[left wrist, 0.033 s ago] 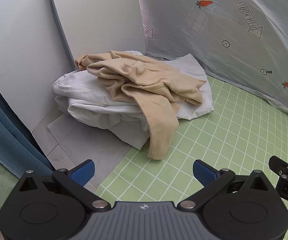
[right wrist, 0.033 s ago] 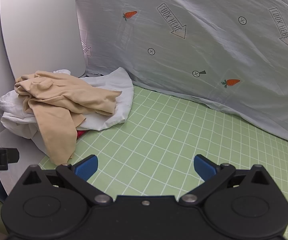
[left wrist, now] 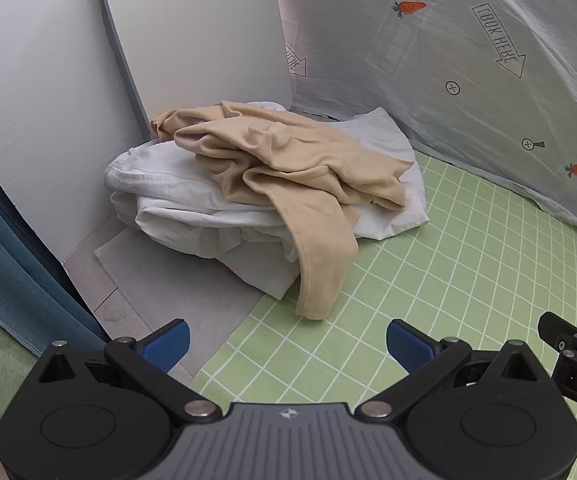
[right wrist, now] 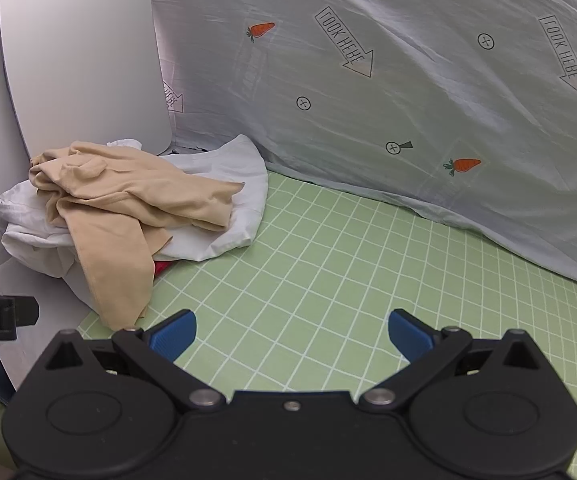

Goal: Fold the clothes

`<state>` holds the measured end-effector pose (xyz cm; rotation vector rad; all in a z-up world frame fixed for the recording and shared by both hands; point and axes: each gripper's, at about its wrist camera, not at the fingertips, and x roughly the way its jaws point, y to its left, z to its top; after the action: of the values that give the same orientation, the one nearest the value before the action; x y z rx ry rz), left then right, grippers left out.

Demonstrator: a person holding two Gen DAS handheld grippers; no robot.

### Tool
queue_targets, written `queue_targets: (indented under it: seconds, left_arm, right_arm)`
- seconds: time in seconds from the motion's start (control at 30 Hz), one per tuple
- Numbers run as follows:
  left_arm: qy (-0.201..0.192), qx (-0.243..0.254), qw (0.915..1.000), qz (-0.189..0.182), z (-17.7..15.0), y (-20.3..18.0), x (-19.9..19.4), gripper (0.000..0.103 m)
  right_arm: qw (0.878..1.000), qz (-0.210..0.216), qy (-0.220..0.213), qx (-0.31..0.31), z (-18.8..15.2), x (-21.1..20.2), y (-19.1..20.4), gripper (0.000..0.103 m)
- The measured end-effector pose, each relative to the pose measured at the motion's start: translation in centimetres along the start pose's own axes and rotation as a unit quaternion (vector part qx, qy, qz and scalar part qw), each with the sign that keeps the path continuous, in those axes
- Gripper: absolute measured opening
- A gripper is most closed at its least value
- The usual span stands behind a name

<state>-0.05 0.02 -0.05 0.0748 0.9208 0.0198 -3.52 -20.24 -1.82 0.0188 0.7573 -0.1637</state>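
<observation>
Gridded green mat (right wrist: 328, 264), crumpled beige garment (left wrist: 288, 168), rumpled white cloth (left wrist: 176, 208)

Beige garment (left wrist: 296, 168) — green-checked mat (left wrist: 448, 300)

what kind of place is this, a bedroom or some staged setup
Likely a staged home corner for recording: a green grid mat as the work surface, a printed sheet with carrots and arrows hung as a backdrop, and a pile of tan and white clothes waiting.
</observation>
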Motion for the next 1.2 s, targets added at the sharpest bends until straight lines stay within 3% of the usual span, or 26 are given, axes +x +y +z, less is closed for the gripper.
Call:
queue_targets:
  seconds: [1.2]
  left_arm:
    - [-0.002,0.004,1.0,-0.003,0.01,-0.08,-0.15,0.103]
  right_arm:
    - [1.0,0.0,0.0,0.006,-0.16,-0.03,-0.03,0.103]
